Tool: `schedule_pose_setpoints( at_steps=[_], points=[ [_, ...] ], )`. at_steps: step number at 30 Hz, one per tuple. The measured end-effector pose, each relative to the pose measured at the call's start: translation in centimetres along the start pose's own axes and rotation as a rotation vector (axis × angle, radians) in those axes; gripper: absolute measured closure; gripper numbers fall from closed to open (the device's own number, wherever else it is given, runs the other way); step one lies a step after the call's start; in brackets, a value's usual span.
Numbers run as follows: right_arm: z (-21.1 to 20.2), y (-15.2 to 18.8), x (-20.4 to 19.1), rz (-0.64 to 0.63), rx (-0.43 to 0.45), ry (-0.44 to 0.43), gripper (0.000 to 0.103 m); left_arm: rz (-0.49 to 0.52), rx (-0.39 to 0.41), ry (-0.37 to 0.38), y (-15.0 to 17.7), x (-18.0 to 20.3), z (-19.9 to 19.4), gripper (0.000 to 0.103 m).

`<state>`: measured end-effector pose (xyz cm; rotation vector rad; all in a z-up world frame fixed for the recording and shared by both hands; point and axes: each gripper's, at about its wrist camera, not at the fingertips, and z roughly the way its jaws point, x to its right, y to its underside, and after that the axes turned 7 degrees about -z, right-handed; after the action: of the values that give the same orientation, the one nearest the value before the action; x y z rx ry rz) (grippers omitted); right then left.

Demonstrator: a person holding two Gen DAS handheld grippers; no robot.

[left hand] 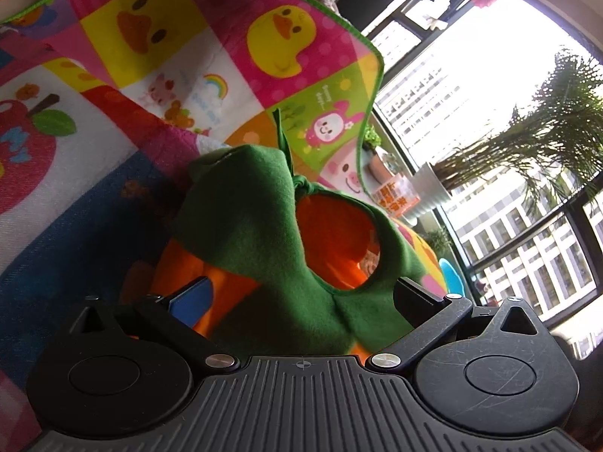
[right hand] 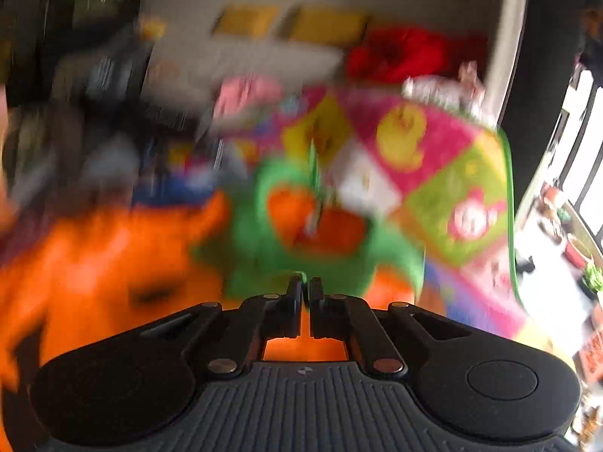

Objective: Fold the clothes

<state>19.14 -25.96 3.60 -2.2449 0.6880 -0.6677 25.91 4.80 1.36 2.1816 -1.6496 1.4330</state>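
- In the left wrist view the left claw [left hand: 301, 297] fills the lower frame, its jaws spread wide, with the orange and green garment [left hand: 286, 226] bunched between them; the green fleece lies against the inner face of the right-hand finger, while a blue pad shows on the left-hand one.
- In the right wrist view the right claw [right hand: 305, 286] sits low at centre, its jaws pressed nearly together on a thin edge of the green fabric of the garment [right hand: 264, 233], which spreads orange toward the lower left of the blurred frame.
- Behind the garment lies a bright play mat [left hand: 233, 49] with yellow ducks, a rainbow, pink pigs and an apple; its small print is too blurred to read.
- Farther off, at right centre, an orange box [left hand: 395, 196] carries Chinese characters I cannot make out.
- Beyond it stand a potted palm [left hand: 527, 143] and a window [left hand: 471, 86].
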Motion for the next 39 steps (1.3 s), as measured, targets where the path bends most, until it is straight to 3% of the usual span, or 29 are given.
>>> schedule_pose_setpoints(
  at_steps=[3,5,7,9,11,16,18,21,25,27,34,39],
  points=[
    [-0.3,1.5,0.5,0.033,-0.035,0.02,0.078,0.023,-0.007,0.037,0.2,0.8,-0.2,0.0],
    [-1.1,0.8,1.8,0.085,0.028,0.04,0.046,0.039,-0.012,0.061,0.4,1.4,-0.3,0.0],
    [-1.7,-0.1,3.1,0.135,0.097,0.048,0.035,0.054,-0.017,0.086,0.5,2.0,-0.4,0.0],
    [-1.1,-1.4,4.2,0.166,0.134,0.025,0.033,0.067,-0.027,0.096,0.4,2.3,0.0,0.0],
    [1.0,-1.8,4.7,0.172,0.101,0.044,0.024,0.073,-0.045,0.077,-0.1,2.2,1.5,0.0],
    [6.9,-2.6,5.7,0.178,-0.009,0.11,0.022,0.097,-0.077,0.002,-1.6,1.6,4.9,0.0],
    [9.2,-2.9,6.1,0.181,-0.053,0.136,0.022,0.137,-0.053,-0.097,-2.5,0.8,5.7,0.0],
    [12.7,-3.4,6.6,0.184,-0.12,0.175,0.002,0.212,-0.009,-0.235,-3.8,-0.4,6.4,0.0],
    [16.4,-3.8,7.4,0.203,-0.195,0.212,0.0,0.273,0.082,-0.435,-5.7,-2.4,6.8,0.0],
    [16.2,-3.6,7.5,0.235,-0.194,0.205,0.0,0.233,0.072,-0.427,-6.2,-3.5,6.5,0.0],
    [16.8,-2.8,8.7,0.352,-0.19,0.173,0.0,0.189,0.07,-0.178,-4.7,-0.9,3.1,0.0],
    [16.8,-2.4,9.2,0.385,-0.183,0.141,0.0,0.166,-0.059,-0.239,-3.0,-0.9,4.8,0.0]
  ],
)
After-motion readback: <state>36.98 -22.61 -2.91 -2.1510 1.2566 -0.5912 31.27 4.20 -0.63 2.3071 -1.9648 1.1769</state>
